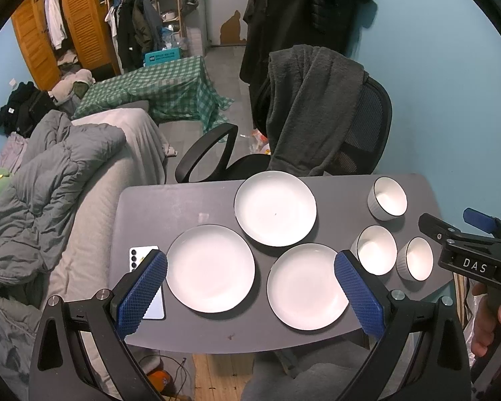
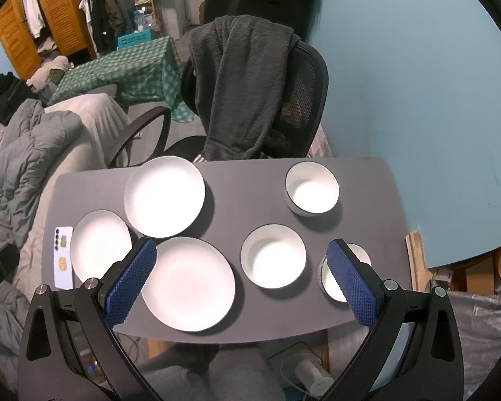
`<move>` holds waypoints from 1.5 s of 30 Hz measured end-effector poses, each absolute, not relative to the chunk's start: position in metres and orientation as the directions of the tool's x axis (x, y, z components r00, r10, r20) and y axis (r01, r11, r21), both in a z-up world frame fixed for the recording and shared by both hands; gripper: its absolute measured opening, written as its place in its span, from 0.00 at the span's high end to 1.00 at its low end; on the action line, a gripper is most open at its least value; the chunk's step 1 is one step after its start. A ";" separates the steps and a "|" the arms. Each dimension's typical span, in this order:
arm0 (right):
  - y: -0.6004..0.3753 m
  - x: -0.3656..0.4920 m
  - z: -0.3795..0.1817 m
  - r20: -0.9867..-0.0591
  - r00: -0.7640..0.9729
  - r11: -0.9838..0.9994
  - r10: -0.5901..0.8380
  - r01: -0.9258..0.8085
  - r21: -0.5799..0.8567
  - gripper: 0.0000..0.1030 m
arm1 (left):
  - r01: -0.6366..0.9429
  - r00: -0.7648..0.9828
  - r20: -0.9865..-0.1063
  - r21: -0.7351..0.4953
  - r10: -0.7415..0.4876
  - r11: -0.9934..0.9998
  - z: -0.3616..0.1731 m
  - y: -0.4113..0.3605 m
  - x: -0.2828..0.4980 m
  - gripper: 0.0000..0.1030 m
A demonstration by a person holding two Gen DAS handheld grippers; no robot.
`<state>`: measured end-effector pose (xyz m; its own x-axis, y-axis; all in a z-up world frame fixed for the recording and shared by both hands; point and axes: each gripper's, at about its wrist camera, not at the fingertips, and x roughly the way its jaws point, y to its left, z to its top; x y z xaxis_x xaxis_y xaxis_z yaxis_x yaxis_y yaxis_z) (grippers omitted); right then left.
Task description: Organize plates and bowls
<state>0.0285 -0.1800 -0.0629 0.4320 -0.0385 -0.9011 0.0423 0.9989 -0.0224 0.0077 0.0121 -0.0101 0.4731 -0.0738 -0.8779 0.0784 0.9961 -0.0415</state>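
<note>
Three white plates lie apart on the grey table (image 1: 183, 200): a left plate (image 1: 210, 268), a far plate (image 1: 275, 208) and a near plate (image 1: 307, 290). To their right stand three white bowls: a far bowl (image 1: 387, 198), a middle bowl (image 1: 375, 250) and a small right bowl (image 1: 415, 258). My left gripper (image 1: 250, 264) hovers open above the left and near plates, holding nothing. My right gripper (image 2: 242, 254) hovers open over the near plate (image 2: 188, 284) and middle bowl (image 2: 273, 256); its right finger covers part of the small bowl (image 2: 359, 254). The far bowl (image 2: 312, 188) stands behind.
A white phone (image 1: 150, 287) lies at the table's left edge. A black office chair (image 1: 317, 117) draped with a grey garment stands behind the table. A bed with a grey duvet (image 1: 50, 183) runs along the left. The blue wall (image 2: 417, 83) is close on the right.
</note>
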 end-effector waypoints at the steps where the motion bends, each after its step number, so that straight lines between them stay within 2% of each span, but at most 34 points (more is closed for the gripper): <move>1: -0.180 0.029 -0.063 -0.901 0.432 0.999 -0.039 0.043 -0.022 0.02 | 0.079 0.473 -0.878 -0.042 -0.074 0.996 -0.011 0.012 0.007 0.01; 23: -0.175 0.030 -0.084 -0.920 0.392 1.000 -0.019 0.031 -0.007 0.02 | 0.115 0.416 -0.901 -0.078 -0.119 0.990 -0.036 0.036 0.000 0.01; 33: -0.192 0.023 -0.122 -0.942 0.323 0.994 0.093 0.018 0.105 0.02 | 0.146 0.334 -0.937 -0.062 -0.108 0.987 -0.090 0.042 0.000 0.01; 38: -0.199 0.011 -0.151 -0.957 0.267 0.992 0.109 0.024 0.120 0.02 | 0.152 0.252 -0.953 -0.133 -0.169 0.979 -0.125 0.038 -0.002 0.01; 45: -0.206 -0.005 -0.196 -0.968 0.179 0.978 0.177 0.075 0.193 0.02 | 0.146 0.172 -0.972 -0.139 -0.163 0.979 -0.170 0.029 -0.001 0.01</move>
<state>-0.0052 -0.2057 -0.1960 0.1785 0.1771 -0.9679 0.0746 0.9784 0.1928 -0.0009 0.0294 -0.1702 0.1716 -0.1632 -0.9716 0.1464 0.9795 -0.1386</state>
